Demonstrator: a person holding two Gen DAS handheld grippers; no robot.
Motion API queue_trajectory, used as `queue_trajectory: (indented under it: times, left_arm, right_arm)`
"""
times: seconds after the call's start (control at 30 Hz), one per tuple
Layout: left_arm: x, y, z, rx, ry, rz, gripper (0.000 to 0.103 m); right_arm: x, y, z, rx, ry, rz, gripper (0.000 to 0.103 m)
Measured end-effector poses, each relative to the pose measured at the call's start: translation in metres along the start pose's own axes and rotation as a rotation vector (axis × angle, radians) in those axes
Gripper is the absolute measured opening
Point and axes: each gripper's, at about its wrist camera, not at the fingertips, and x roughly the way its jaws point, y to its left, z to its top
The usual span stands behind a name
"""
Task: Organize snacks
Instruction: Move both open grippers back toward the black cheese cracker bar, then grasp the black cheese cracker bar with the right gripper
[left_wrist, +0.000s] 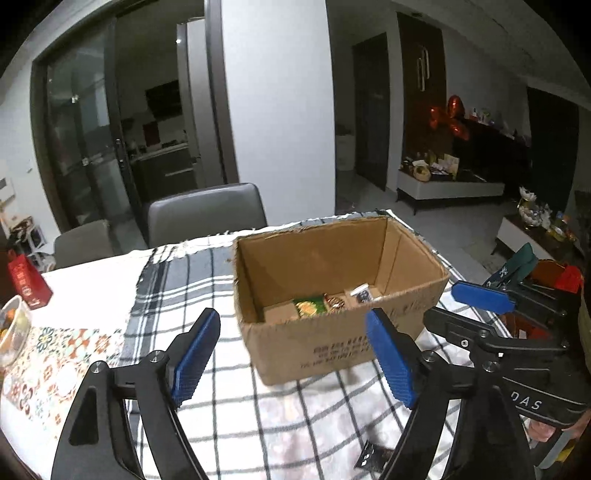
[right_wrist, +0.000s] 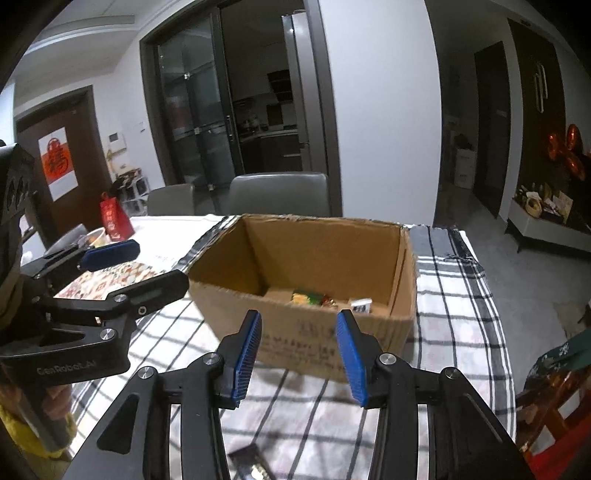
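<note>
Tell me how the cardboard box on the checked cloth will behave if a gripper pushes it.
The cardboard box probably slides easily: it holds only a few snack packets, so it looks light. It may drag and bunch the checked cloth under it. It seems unlikely to tip, being wide and low, though its ragged rim could flex.

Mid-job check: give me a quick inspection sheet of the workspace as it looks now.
Surface: table under a checked cloth, patterned mat at left.
Job's things: open cardboard box holding a few snack packets; one dark packet on the cloth near the grippers.
Clutter: red bag, bowl at left edge.
Grippers: left gripper open, empty; right gripper open, empty.
Cables: nothing seen.
Surroundings: grey chairs, glass doors behind.
</note>
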Motion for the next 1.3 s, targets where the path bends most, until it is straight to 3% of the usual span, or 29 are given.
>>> queue_trajectory:
  times: [0.47,0.9,1.3]
  left_arm:
    - [-0.034,-0.004,-0.055,-0.003,0.036,0.066,0.091]
    - [-0.014,-0.016,-0.115,-0.021,0.205,0.080,0.092]
    - [0.002,-0.016,-0.154,-0.055,0.324,0.090,0.092]
  right_arm:
    - [-0.018,0.026,-0.047,-0.088,0.060,0.061,0.058]
    - [0.011,0.035,-0.107,-0.177,0.258,0.122,0.058]
    - [0.039,0.046,-0.135,-0.261,0.382,0.192,0.056]
